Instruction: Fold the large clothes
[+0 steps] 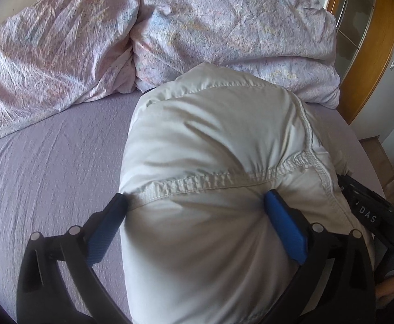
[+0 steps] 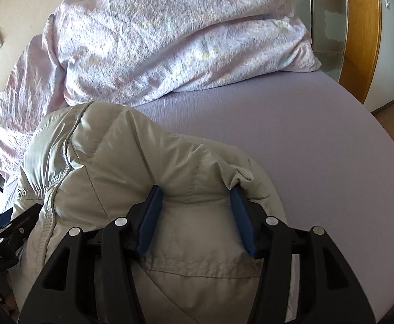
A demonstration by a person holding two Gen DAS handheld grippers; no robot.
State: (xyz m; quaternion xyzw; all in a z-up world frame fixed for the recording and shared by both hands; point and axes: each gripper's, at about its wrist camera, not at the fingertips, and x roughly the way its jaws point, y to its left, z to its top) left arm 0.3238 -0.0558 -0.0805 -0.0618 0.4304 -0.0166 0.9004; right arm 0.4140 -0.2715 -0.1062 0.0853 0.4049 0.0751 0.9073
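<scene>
A pale grey puffy padded garment (image 1: pixel 210 140) lies bunched on a lilac bed sheet (image 1: pixel 48 167). My left gripper (image 1: pixel 197 198) has its blue pads wide apart with a thick roll of the garment and its stitched seam between them, pressing into it. My right gripper (image 2: pixel 195 191) likewise has a puffy fold of the same garment (image 2: pixel 132 162) squeezed between its blue pads. The right gripper's black body shows at the right edge of the left wrist view (image 1: pixel 369 210); the left gripper shows at the left edge of the right wrist view (image 2: pixel 5 232).
A crumpled pink patterned duvet and pillow (image 1: pixel 224 27) lie along the far side of the bed, just behind the garment, and also fill the far left of the right wrist view (image 2: pixel 156 40). A wooden-framed glass wardrobe (image 2: pixel 359 27) stands at the right. Bare sheet (image 2: pixel 318 148) lies to the right.
</scene>
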